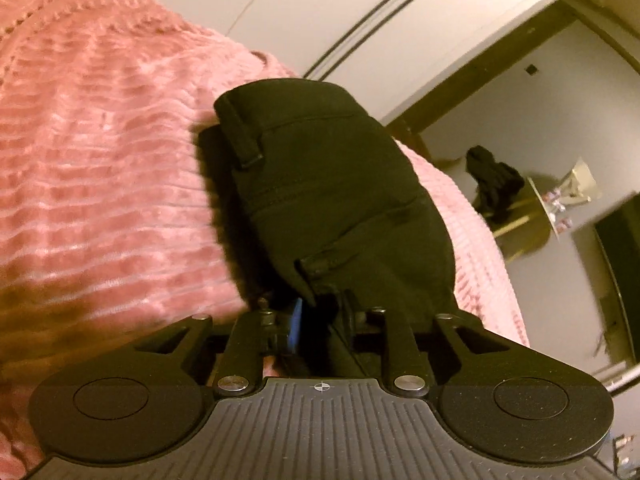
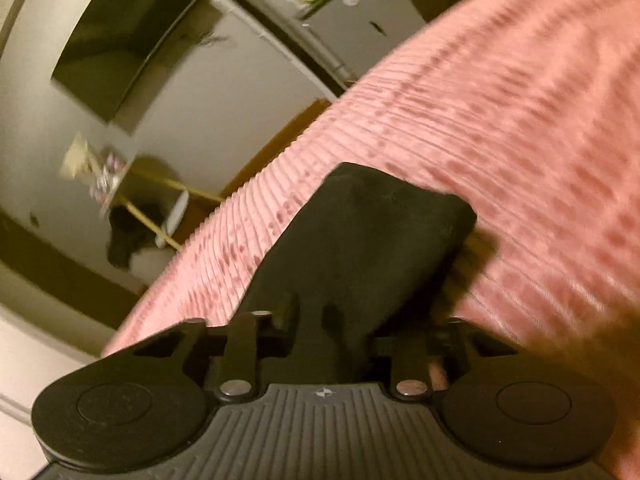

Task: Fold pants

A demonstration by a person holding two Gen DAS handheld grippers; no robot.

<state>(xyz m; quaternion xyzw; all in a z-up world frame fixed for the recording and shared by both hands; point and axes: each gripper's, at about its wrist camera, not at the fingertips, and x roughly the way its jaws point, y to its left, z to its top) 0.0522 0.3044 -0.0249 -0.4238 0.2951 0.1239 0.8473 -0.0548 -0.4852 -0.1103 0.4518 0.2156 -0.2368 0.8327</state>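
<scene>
Pink blanket (image 1: 100, 160) | left tongs (image 1: 320, 300), right tongs (image 2: 332, 312) clamp black pants (image 1: 328, 168)

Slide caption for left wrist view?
Left gripper clamps black pants over a pink ribbed blanket.

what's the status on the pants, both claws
Left claw shut on black pants. Right claw shut on them too. Pink blanket beneath, nothing blocking.
</scene>
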